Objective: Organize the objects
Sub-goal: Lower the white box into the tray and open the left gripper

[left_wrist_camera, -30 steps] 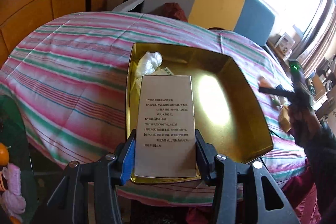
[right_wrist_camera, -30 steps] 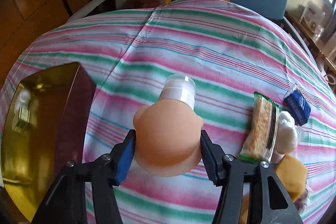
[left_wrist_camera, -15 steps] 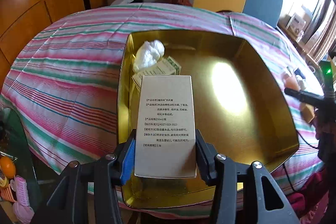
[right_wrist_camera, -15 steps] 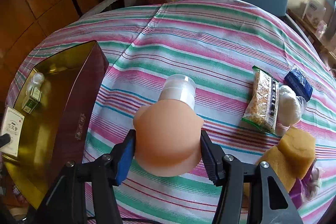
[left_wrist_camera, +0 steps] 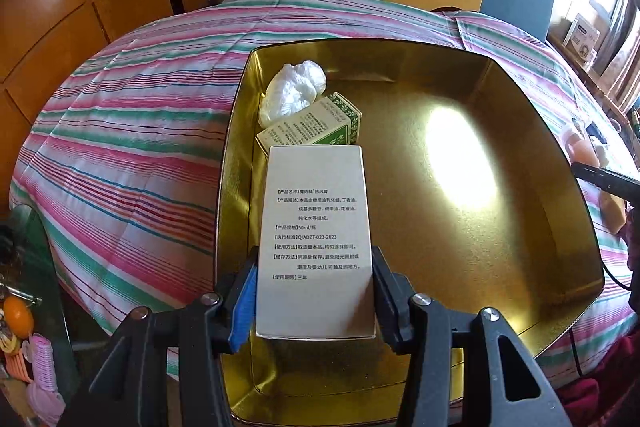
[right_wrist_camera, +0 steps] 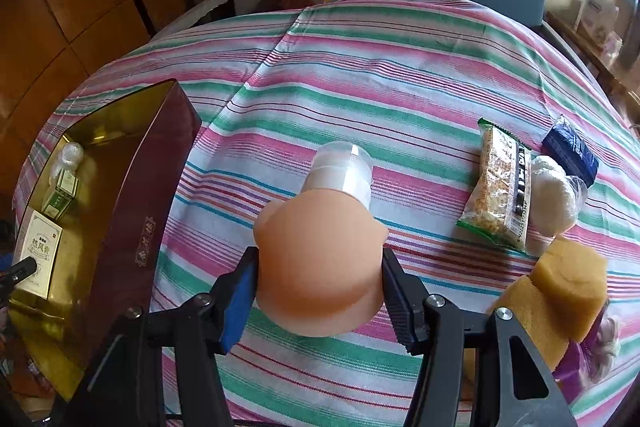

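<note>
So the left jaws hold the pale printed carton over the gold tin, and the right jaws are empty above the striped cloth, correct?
Not quite. The right gripper is not empty: in the right wrist view its jaws are shut on a peach-coloured squeeze bottle with a clear cap above the striped tablecloth. The left gripper does hold the pale printed carton over the gold tin.
</note>
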Tool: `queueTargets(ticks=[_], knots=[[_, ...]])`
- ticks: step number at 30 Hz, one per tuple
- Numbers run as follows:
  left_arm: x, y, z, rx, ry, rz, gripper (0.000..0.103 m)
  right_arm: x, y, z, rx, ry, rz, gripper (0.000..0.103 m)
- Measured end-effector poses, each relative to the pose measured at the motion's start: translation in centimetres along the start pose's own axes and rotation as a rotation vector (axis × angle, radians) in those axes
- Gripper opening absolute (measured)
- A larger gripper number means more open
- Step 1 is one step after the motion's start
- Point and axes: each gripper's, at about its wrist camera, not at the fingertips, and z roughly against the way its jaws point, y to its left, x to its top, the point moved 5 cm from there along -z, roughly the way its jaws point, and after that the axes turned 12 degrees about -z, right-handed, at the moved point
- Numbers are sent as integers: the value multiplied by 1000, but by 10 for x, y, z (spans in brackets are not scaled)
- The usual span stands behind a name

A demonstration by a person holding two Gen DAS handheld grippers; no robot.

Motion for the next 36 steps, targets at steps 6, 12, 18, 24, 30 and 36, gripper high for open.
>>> queueTargets(ticks=[6, 12, 18, 24, 30, 36], knots=[[-1, -2, 7, 7, -6, -1, 56, 0, -2, -3, -5, 8, -4, 60], [-2, -3, 18, -11, -36, 0, 63, 0, -7, -9, -28, 25, -11, 63], [-1, 4, 41, -20, -99, 11, 68, 4, -8, -13, -35, 31, -32, 72], [-6, 19, 64, -41, -155, 40, 68, 14, -10, -15, -16, 51, -106, 82], [-13, 35, 76, -57, -192, 91, 68, 22, -11, -16, -48, 60, -144, 63], [-22, 50, 77, -53, -195, 122, 66, 19, 10, -8, -126, 36, -41, 52]])
